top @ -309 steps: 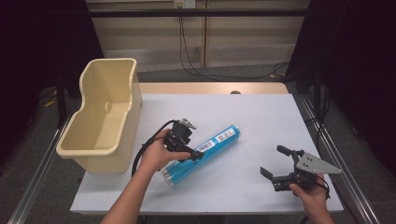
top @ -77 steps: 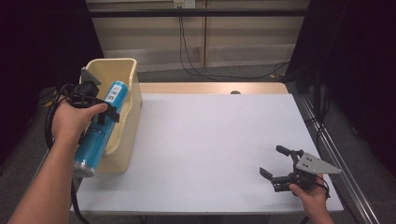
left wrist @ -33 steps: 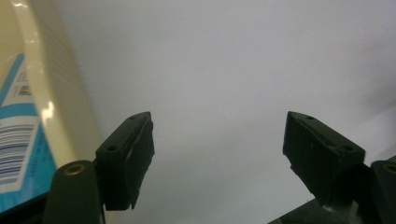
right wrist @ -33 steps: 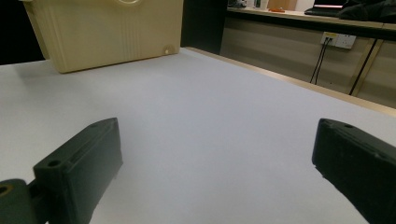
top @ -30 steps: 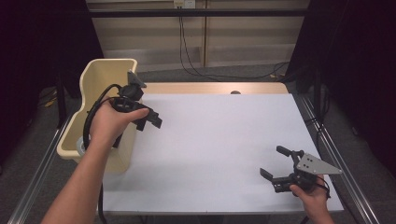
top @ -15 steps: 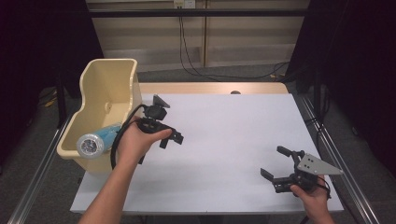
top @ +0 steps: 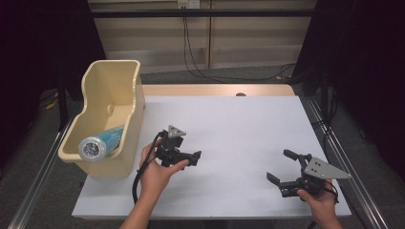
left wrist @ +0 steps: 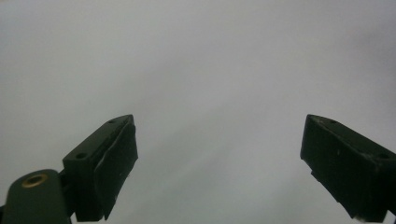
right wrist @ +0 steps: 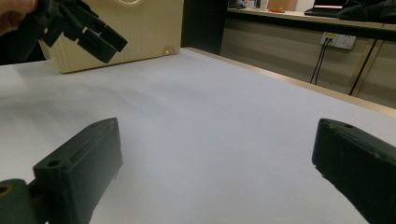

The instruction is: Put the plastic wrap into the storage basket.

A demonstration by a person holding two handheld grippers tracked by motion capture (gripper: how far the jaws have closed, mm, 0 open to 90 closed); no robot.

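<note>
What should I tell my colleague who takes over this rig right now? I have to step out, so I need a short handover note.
Left gripper: open and holding nothing, low over the white table to the right of the bin; its jaws have just been opening.
Right gripper: open and holding nothing, near the table's front right corner.
Blue tube: lies tilted inside the cream bin at the table's left edge, its silver cap toward the front end.
Done: the tube is in the bin and released.
Left: apparently nothing more to move; probably just park the left gripper on the table.
</note>
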